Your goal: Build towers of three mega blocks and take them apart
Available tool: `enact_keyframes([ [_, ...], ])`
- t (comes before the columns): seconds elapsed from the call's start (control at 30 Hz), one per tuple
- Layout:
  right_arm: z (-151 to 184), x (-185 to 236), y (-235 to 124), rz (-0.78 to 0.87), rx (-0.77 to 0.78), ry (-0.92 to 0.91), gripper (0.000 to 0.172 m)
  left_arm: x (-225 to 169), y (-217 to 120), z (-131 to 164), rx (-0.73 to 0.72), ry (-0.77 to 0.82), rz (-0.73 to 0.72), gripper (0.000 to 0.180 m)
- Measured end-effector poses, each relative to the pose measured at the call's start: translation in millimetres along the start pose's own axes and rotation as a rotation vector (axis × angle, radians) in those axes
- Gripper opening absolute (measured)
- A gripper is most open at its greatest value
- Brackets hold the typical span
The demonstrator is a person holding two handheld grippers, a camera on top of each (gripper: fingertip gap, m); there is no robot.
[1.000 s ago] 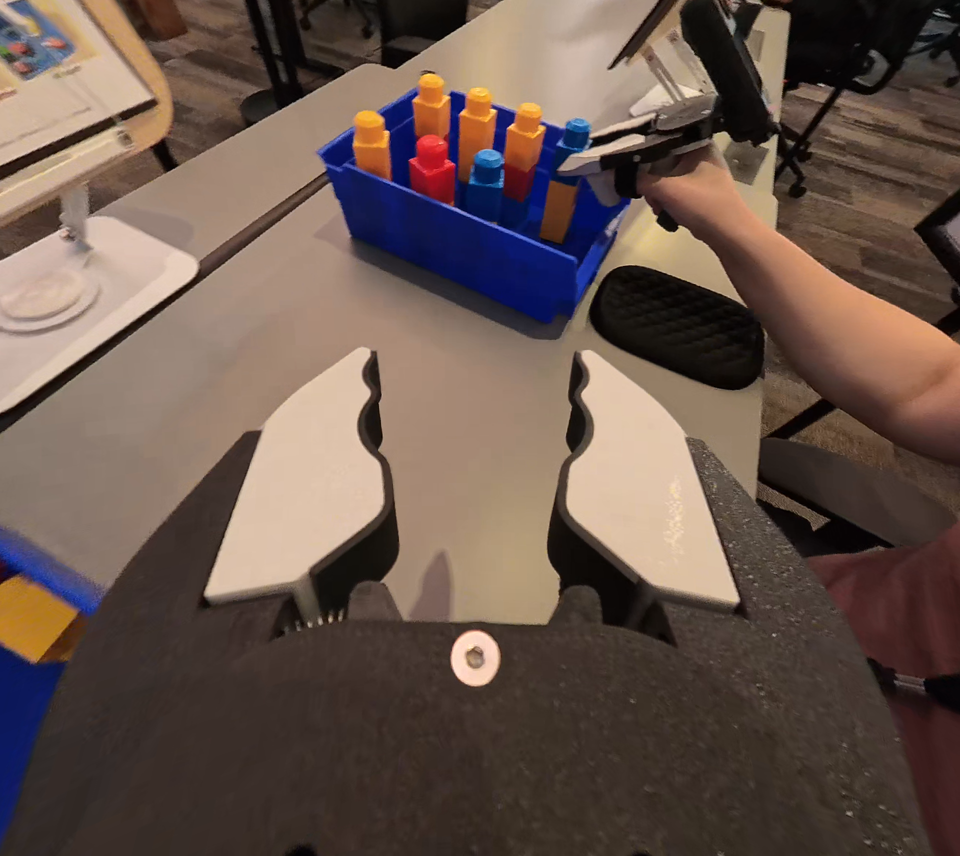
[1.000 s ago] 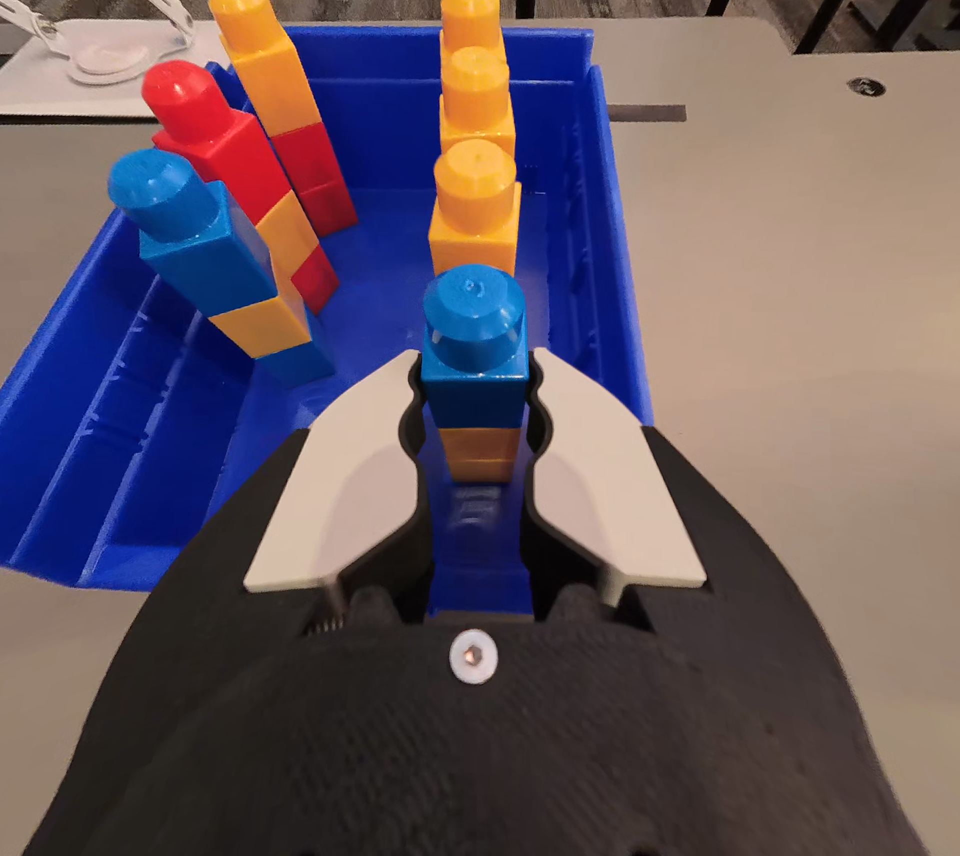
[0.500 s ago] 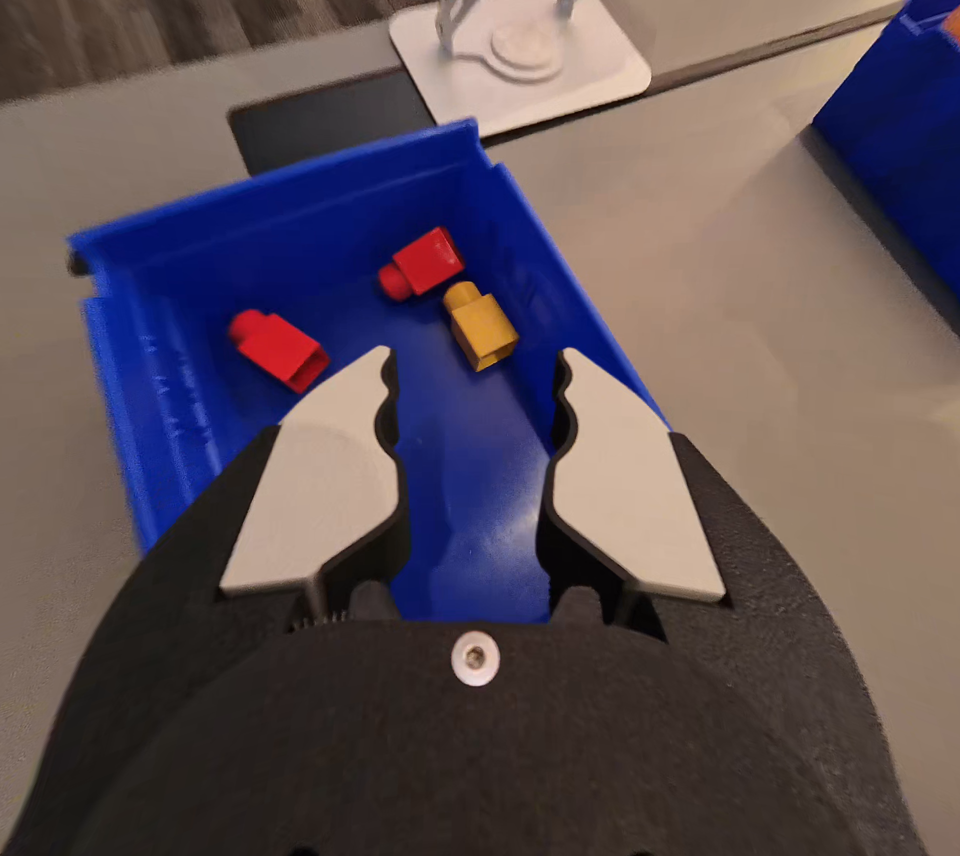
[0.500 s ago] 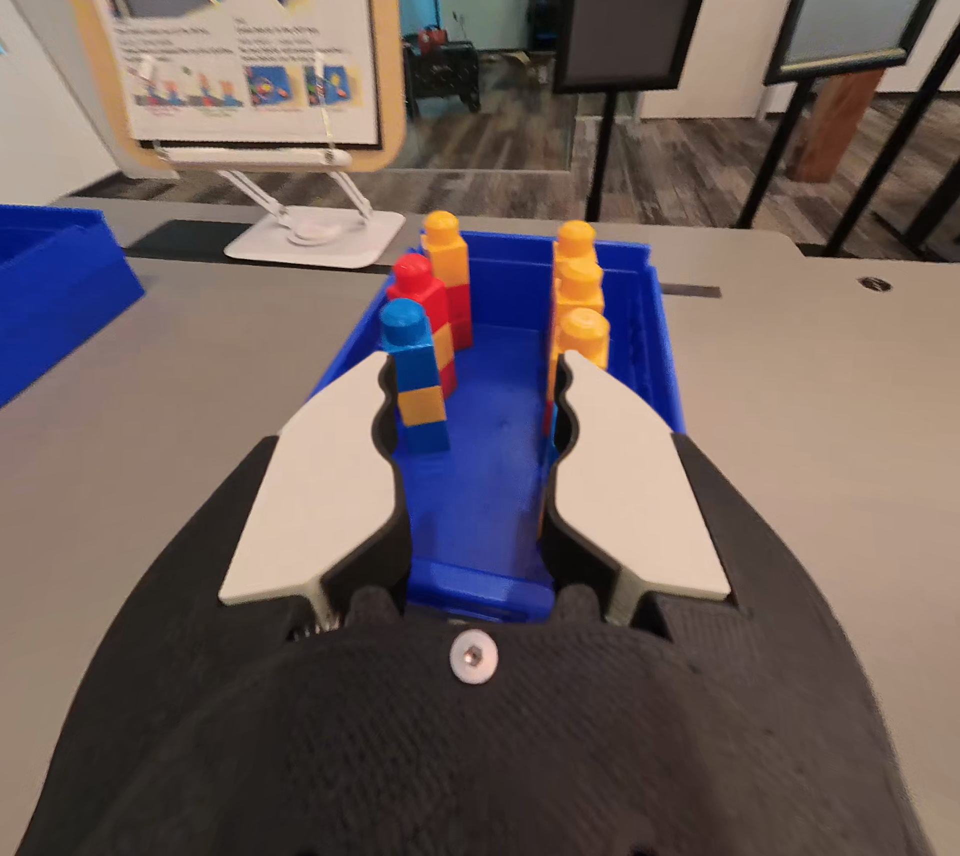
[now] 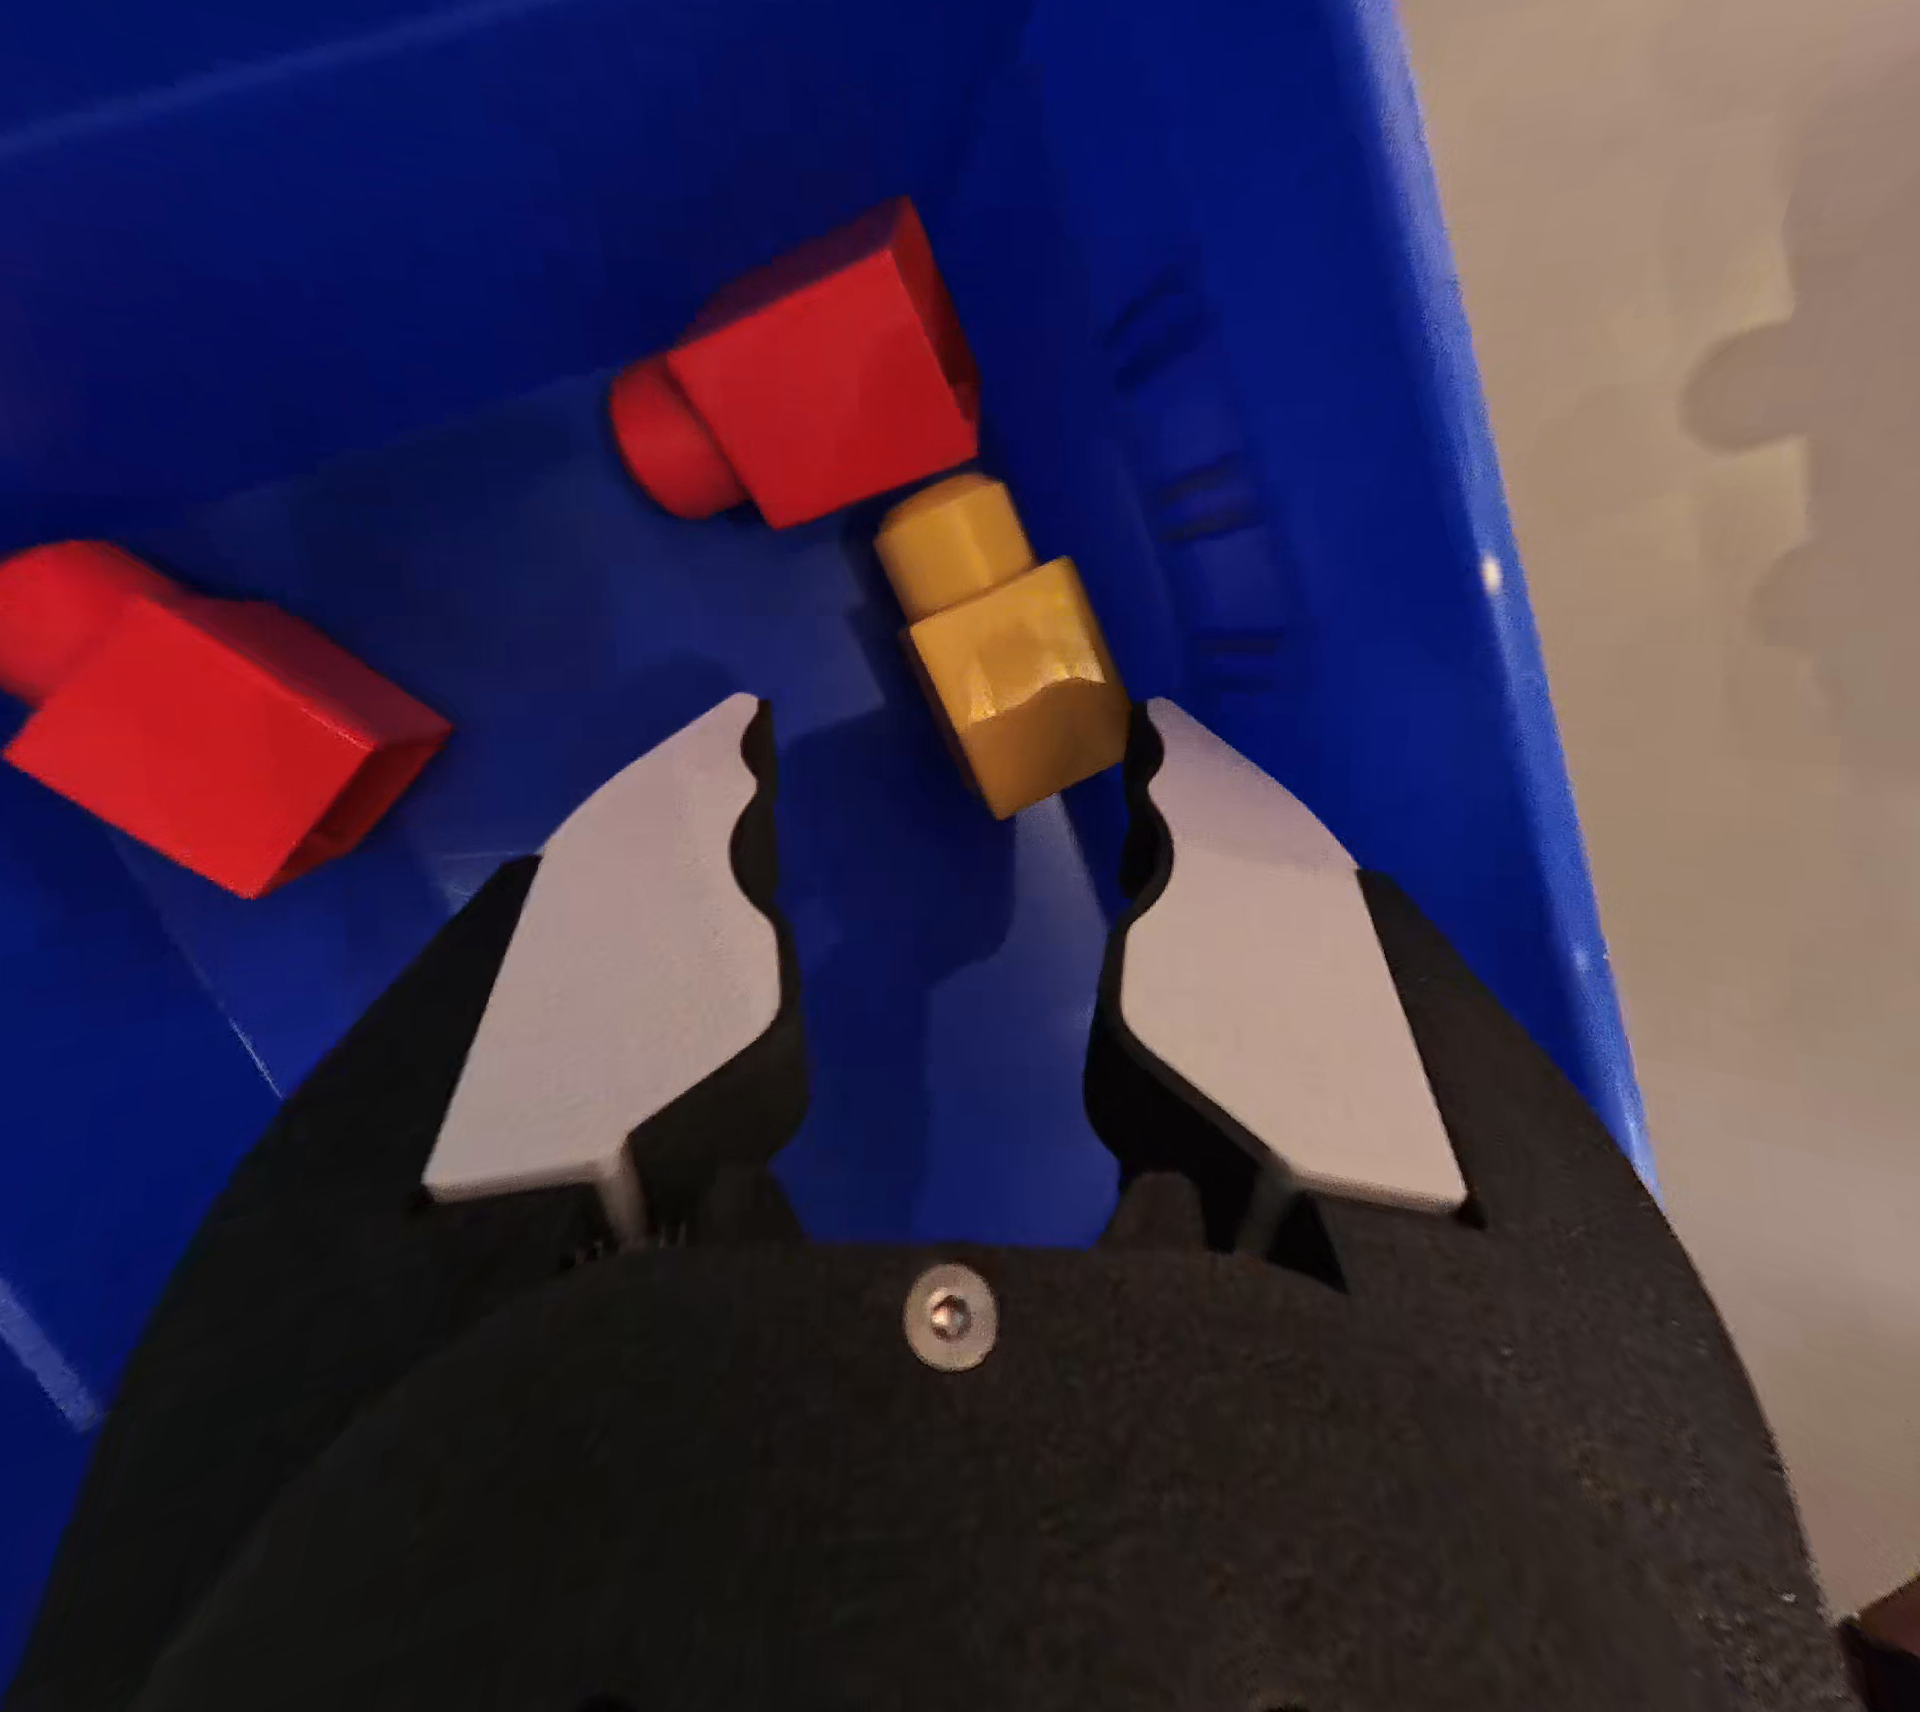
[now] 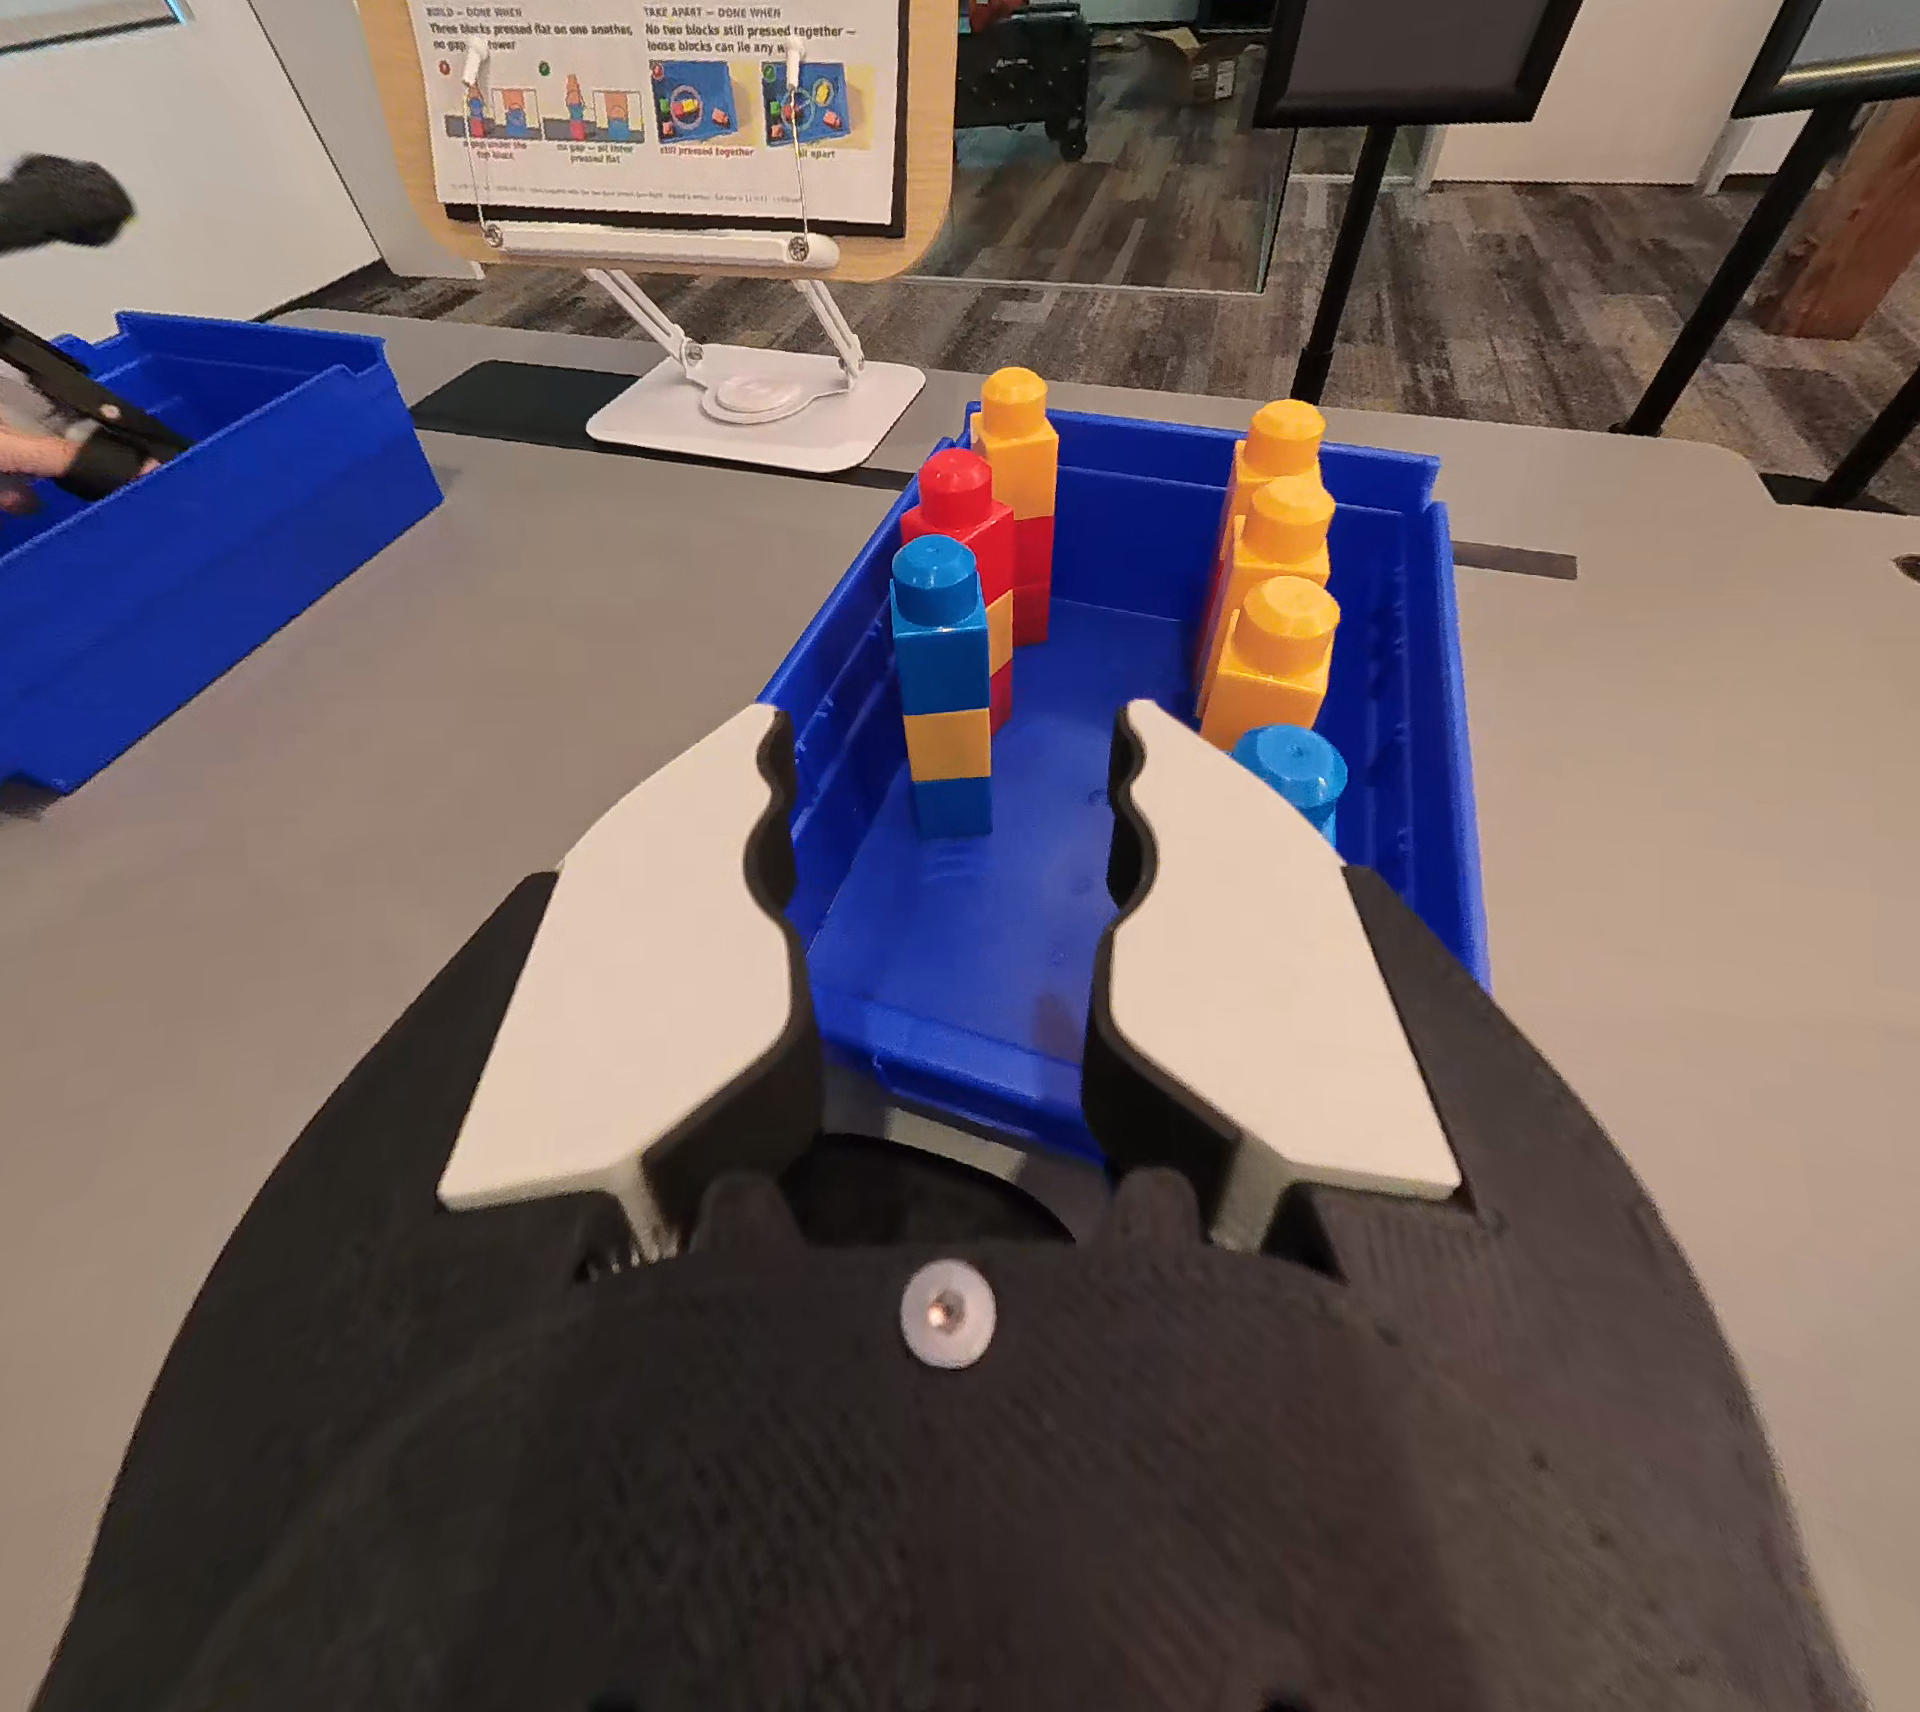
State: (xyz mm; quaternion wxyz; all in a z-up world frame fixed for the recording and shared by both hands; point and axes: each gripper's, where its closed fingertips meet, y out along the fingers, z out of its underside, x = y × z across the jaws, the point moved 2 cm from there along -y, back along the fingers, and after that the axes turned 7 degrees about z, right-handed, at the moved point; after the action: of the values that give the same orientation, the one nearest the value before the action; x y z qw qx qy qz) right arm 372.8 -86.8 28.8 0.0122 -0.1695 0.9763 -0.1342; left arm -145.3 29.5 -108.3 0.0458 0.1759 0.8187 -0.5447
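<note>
Over on the grey table (image 6: pixel 1662 831) two blue bins tell the progress; the nearer bin (image 6: pixel 1449 727) holds seven towers standing upright, among them a blue-yellow-blue tower (image 6: pixel 943 696) on its left side and a row of orange-topped ones (image 6: pixel 1273 654) on its right, with a blue-topped tower (image 6: pixel 1294 774) partly hidden behind the right gripper's finger; the other bin (image 5: pixel 1351 312) holds only three loose blocks lying on their sides, two red blocks (image 5: pixel 821 384) (image 5: pixel 197 727) and a yellow block (image 5: pixel 1013 675), none pressed together; by my reckoning most of the work, whichever way it runs, is left; the left gripper (image 5: pixel 951 717) is tipped down into the loose-block bin, its fingers spread wide, the yellow block lying just at the inner edge of its right-hand fingertip (image 5: pixel 1195 758) while the other finger stands clear, so nothing is clamped; the right gripper (image 6: pixel 951 727) hovers at the near end of the tower bin, angled down over it, fingers apart and gripping nothing
</note>
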Motion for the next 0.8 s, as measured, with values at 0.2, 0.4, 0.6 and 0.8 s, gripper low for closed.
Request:
enact_keyframes([
  [0.2, -1.6, 5.7, 2.9, -0.02, 0.01, -0.022, 0.058, 11.2, -0.2, 6.2, 0.026, -0.085, 0.076, 0.073],
  [0.4, 4.8, 12.5, 7.5, -0.043, 0.037, -0.039, 0.058, 24.4, -10.3, 7.4, 0.036, -0.059, 0.042, 0.065],
  [0.6, 6.9, 19.1, 11.1, -0.065, 0.064, -0.049, 0.058, 6.7, 0.2, -2.2, 0.1, 0.101, 0.042, 0.071],
  [0.8, -2.2, 37.8, 10.0, -0.11, 0.033, -0.083, 0.055, 11.2, 2.6, 4.2, 0.164, 0.125, -0.015, 0.04],
])
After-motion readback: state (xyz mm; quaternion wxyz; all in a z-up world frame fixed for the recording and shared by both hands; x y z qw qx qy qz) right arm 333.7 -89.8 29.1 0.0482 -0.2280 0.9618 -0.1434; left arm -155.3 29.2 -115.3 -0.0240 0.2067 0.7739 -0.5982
